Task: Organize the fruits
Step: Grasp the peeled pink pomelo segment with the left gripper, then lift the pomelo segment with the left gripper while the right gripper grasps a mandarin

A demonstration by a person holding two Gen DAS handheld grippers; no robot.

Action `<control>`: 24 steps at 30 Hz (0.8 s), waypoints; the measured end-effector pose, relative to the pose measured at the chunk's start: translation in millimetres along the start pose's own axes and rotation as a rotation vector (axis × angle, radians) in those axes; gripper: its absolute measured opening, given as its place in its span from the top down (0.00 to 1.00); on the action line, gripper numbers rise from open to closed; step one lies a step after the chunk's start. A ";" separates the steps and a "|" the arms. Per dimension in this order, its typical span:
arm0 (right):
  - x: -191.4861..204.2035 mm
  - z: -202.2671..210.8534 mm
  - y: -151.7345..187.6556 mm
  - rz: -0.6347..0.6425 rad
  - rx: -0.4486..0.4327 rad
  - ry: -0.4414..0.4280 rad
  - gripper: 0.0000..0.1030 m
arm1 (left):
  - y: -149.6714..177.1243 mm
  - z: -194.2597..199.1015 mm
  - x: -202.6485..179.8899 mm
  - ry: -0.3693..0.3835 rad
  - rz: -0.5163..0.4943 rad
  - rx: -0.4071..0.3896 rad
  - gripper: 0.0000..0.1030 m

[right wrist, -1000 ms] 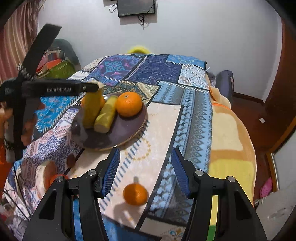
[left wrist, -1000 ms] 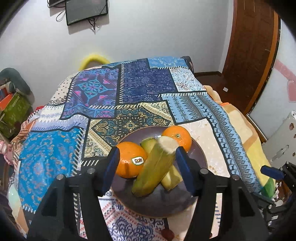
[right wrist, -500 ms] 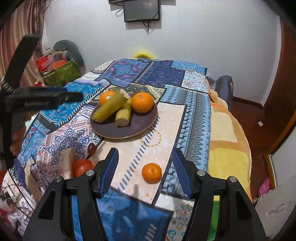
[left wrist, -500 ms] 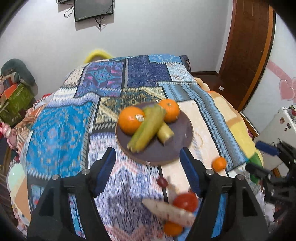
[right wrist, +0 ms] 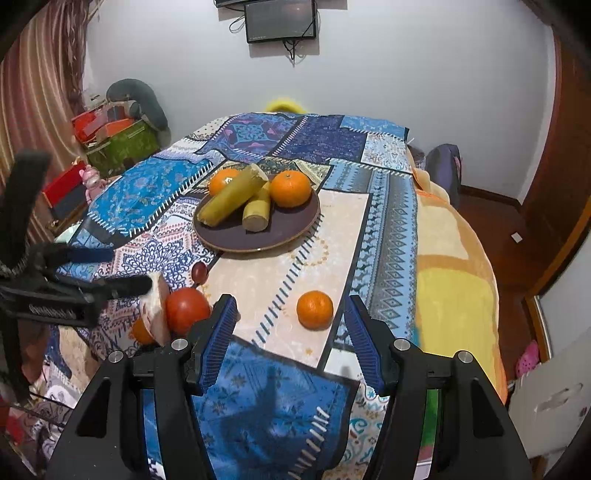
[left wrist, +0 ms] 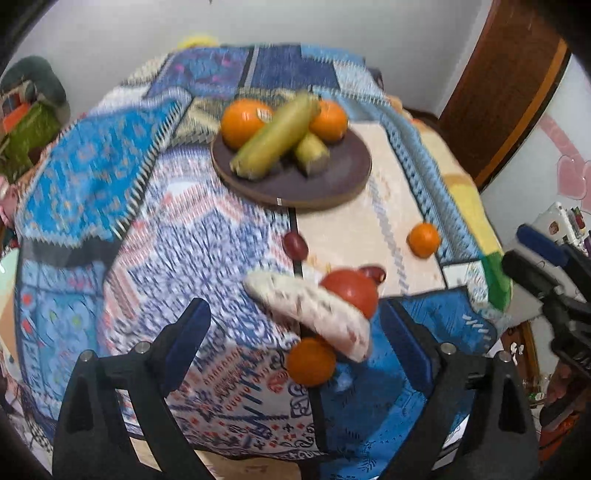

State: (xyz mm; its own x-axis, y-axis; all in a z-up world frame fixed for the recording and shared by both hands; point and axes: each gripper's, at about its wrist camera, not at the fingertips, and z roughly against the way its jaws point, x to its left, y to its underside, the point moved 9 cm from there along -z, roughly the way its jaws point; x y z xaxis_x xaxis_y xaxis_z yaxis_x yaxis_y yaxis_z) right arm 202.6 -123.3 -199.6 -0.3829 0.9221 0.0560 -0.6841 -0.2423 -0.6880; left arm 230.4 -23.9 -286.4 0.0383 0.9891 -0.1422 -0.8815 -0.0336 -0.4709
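Bed [right wrist: 458, 295] has a blue patchwork cloth [right wrist: 147, 192] thrown over it. Sitting on that: a dark round plate [right wrist: 291, 229], a loose orange [right wrist: 314, 309], a tomato [right wrist: 186, 309], two small dark-red fruits [left wrist: 294, 244] and a pale speckled wedge [left wrist: 314, 314].

Ahead of you, a dark screen [right wrist: 280, 20] hangs high on the white wall [right wrist: 406, 74]. A striped curtain [right wrist: 33, 92] fills the upper left; a brown wooden door [right wrist: 569, 166] stands at right.

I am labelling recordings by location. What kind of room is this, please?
Probably a bedroom in a home: the fruit plate sits on a patchwork bedspread that drapes like bedding, a small screen hangs on the wall, and household boxes are piled in the corner.
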 end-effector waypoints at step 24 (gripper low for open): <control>-15.5 -25.6 16.8 -0.045 0.067 0.011 0.45 | -9.3 35.1 40.5 0.039 0.018 -0.128 0.77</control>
State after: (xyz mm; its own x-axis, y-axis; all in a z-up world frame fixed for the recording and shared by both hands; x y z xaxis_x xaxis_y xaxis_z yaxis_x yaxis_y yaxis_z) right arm 213.0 -133.9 -230.4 -0.3445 0.9356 0.0774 -0.7404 -0.2201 -0.6351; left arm 223.7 21.4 -257.2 0.0437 0.9819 -0.1843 -0.8150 -0.0717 -0.5751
